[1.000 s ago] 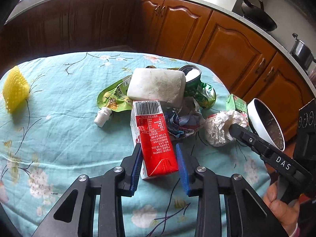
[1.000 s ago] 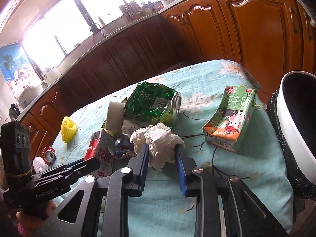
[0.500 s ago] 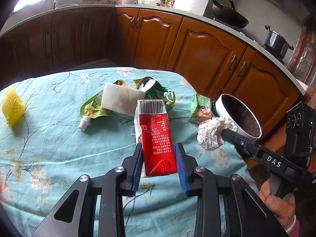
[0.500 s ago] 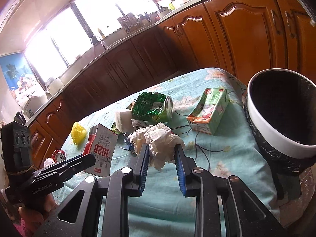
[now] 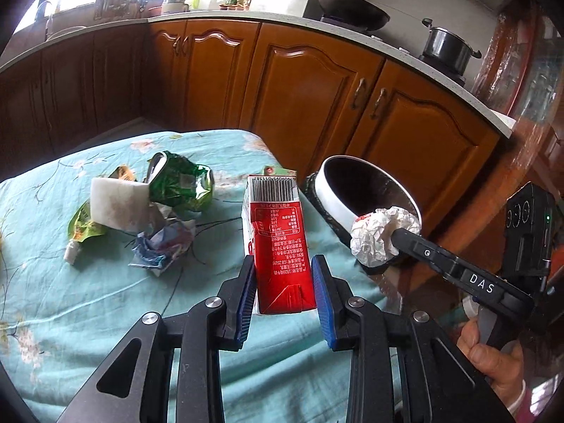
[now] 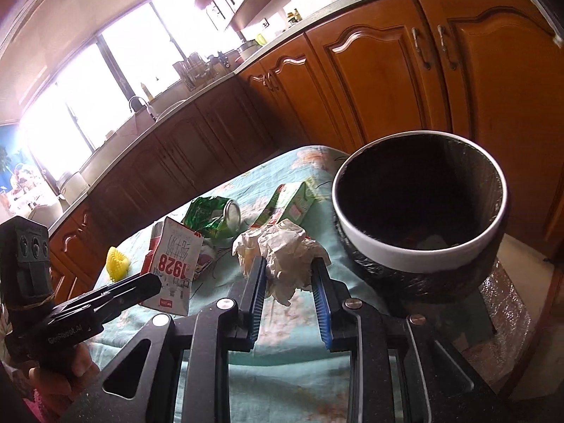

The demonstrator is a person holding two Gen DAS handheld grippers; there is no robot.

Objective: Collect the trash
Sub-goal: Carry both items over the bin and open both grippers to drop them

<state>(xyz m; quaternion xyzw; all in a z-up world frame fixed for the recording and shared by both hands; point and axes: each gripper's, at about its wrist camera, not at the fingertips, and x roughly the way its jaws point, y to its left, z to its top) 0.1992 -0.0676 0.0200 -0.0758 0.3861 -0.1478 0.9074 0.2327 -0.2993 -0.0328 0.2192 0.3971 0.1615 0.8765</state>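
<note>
While the left gripper (image 5: 283, 287) clamps the red carton (image 5: 278, 243) and the right gripper (image 6: 287, 278) pinches the crumpled paper (image 6: 282, 253), the bin (image 6: 419, 250) waits just ahead-right; each should release only above its opening.

It was a home kitchen. Carved wooden cabinet doors (image 5: 310, 91) with metal handles ran in a bend under a pale speckled countertop (image 5: 352, 31). On the stove end stood a black wok (image 5: 352, 12) and a lidded steel pot (image 5: 446, 47). Farther along, a sink with a curved faucet (image 6: 139, 102) sat under a wide bright window (image 6: 116, 70), with bottles, jars and a utensil rack (image 6: 195, 65) crowded on the counter. A table in a teal floral cloth (image 5: 88, 299) stood in the middle, strewn with food packaging, and a black-lined waste bin (image 6: 419, 211) stood at its edge.
</note>
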